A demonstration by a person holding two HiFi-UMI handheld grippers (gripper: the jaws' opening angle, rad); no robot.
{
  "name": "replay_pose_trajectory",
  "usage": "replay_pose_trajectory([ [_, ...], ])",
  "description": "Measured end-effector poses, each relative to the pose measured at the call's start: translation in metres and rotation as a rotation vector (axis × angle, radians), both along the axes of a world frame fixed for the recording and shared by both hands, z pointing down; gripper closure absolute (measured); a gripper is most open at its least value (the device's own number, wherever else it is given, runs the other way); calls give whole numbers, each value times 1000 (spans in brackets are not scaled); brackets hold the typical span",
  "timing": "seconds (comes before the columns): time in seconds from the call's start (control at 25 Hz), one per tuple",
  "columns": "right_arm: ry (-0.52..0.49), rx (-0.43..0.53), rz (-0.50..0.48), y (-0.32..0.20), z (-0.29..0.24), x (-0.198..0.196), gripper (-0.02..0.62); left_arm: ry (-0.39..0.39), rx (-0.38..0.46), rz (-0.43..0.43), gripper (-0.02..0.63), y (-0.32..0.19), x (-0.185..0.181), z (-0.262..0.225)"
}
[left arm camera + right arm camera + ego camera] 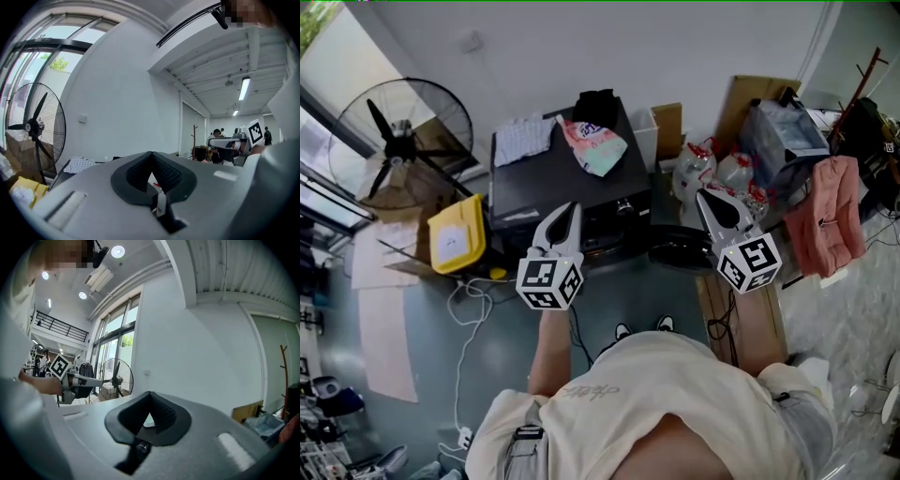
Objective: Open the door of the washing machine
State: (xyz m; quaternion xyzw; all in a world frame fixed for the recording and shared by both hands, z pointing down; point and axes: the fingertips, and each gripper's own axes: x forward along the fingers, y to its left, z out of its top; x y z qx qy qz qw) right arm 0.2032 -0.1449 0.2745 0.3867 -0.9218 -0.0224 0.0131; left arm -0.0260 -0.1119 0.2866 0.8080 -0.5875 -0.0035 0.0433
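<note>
Bright, even daylight throughout. Entering through tall windows, supplemented by a ceiling strip light and round ceiling lamps. Shadows soft and faint on the floor. Mild glare off the white wall. Strong fisheye bending and black vignetted corners in both gripper views. Nearest foreground soft, background sharp. Head view crisp, curved towards the edges.

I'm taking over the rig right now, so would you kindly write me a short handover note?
Left tool: shut, empty, held level short of the washing machine.
Right tool: shut, empty, level, off to the machine's right.
Machine: dark, on the floor ahead, clothes on top.
Done: nothing visible; neither tool touches it.
Left: approach it and open it.
</note>
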Motion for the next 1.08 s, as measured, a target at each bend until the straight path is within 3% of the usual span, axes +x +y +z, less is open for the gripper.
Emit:
replay_pose_trajectory([
  [0.28, -9, -3, -4, 5, 3, -1, 594, 7, -9, -4, 592, 8, -3, 4],
  [0.48, -5, -9, -2, 8, 8, -3, 594, -92, 1, -12, 592, 11, 0, 6],
  [0.84, -2, 39, 8, 11, -3, -1, 594, -62, -5, 7, 591, 7, 3, 13],
  [1.08, 56, 52, 22, 20, 6, -4, 594, 52, -25, 39, 592, 12, 5, 16],
])
